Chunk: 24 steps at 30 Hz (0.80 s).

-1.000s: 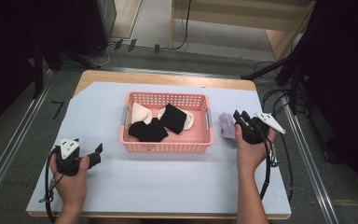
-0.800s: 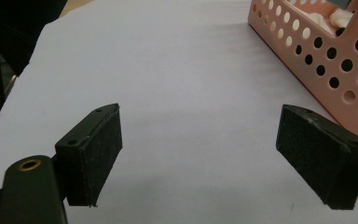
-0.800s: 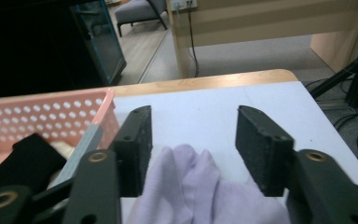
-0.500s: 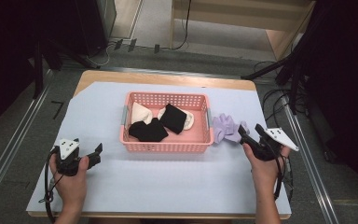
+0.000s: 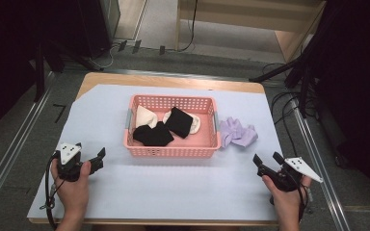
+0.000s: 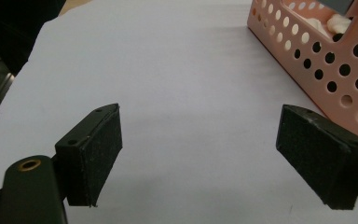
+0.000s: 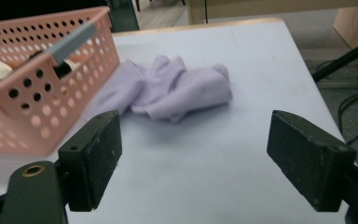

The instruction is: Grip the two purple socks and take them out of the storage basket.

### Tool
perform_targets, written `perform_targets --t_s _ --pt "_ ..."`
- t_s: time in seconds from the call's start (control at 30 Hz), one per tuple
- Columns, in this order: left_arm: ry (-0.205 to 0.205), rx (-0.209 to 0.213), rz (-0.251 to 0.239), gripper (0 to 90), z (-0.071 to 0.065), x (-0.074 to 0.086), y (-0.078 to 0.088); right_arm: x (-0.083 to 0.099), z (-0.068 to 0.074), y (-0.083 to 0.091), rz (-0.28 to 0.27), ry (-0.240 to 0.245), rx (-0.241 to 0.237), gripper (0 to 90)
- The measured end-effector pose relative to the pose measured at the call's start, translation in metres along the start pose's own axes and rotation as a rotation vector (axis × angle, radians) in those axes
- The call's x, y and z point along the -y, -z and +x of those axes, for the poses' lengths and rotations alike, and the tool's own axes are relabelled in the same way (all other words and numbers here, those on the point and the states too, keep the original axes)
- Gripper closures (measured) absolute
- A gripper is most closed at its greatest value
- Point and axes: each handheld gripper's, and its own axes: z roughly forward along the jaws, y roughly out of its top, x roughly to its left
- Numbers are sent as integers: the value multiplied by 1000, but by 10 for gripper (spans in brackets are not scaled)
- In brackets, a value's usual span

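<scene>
At the middle of the counter (image 5: 106,192) sits one pink perforated basket (image 5: 171,149), its long sides running across, a grey handle on each short end. Count what's inside: two black cloth pieces (image 5: 152,134) and two white ones (image 5: 145,116), all jumbled together, the blacks lying partly over the whites. That's four items in the basket. Just outside its right end, touching or very nearly touching the wall, lies one crumpled lilac cloth (image 5: 238,133) on the pale sheet that covers the counter.

Down near the front left corner, the left hand-held gripper (image 5: 98,157) is held in the person's left hand (image 5: 72,185), jaws pointing toward the basket. From the left gripper view the two black pads (image 6: 98,149) stand wide apart with nothing between them but bare sheet, and the basket (image 6: 326,60) rises at the right edge, just beside the right pad.

Over by the front right corner, the right hand-held gripper (image 5: 265,161) sits in the right hand (image 5: 286,202), a grey three-cornered plate on top, jaws aimed up and left. In the right gripper view its pads (image 7: 93,156) are likewise spread wide and empty, the lilac cloth (image 7: 177,91) lying ahead of them, apart from both, with the basket (image 7: 32,93) on the left.

Two grippers, both gaping, neither holding anything.
</scene>
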Motion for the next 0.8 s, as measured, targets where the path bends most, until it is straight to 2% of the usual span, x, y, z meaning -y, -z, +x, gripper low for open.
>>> perform_targets --t_s 0.17,0.37,0.43,0.5,0.6,0.63,0.7,0.8 --pt "1 6 -8 154 0 0 0 9 -12 15 28 7 15 188" --pt "8 11 -13 154 1 0 1 19 -32 38 21 -7 30 198" --pt "8 10 -11 154 1 0 1 23 -37 40 18 -4 34 203" --pt "11 9 -14 154 1 0 1 25 -39 39 29 -21 32 218" --pt "11 8 -10 154 1 0 1 25 -36 37 33 2 43 235" --pt "12 9 -11 154 1 0 1 25 -35 36 41 26 43 238" --pt "13 9 -14 154 1 0 1 25 -33 36 48 35 41 250" --pt "14 8 -14 154 1 0 0 25 -36 33 66 18 26 260"
